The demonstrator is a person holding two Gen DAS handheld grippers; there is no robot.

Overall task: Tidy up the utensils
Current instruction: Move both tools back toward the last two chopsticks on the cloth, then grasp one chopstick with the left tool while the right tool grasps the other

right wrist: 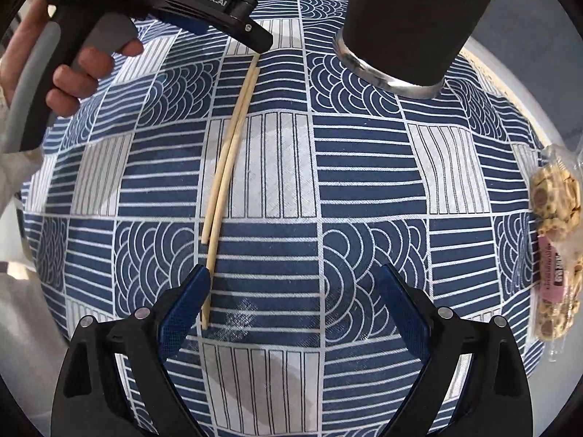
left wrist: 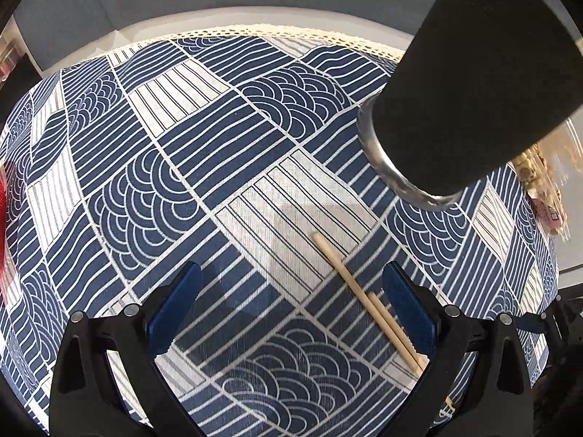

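Gaping wide, the right gripper (right wrist: 293, 302) hangs over the blue-and-white tablecloth (right wrist: 364, 167) with nothing between its blue fingers (right wrist: 404, 309). Its left finger tip sits right at the near end of the two chopsticks (right wrist: 227, 167), but whether it touches them is hard to tell. The sticks lie side by side on the cloth and run up toward 12 o'clock.

Their far ends are hidden under the left gripper (right wrist: 251, 42), held by a hand (right wrist: 73, 73). White letters on its body read "GenRobot.AI".

In the left wrist view, the left gripper (left wrist: 291, 302) is wide too, and the chopsticks (left wrist: 364, 298) lie just beside its right finger.

At 1 o'clock stands a black cup (right wrist: 411, 18) with a silver bottom; its top is cut off. At 3 o'clock lies a clear snack bag (right wrist: 554, 247) with a pink label too blurry to read.
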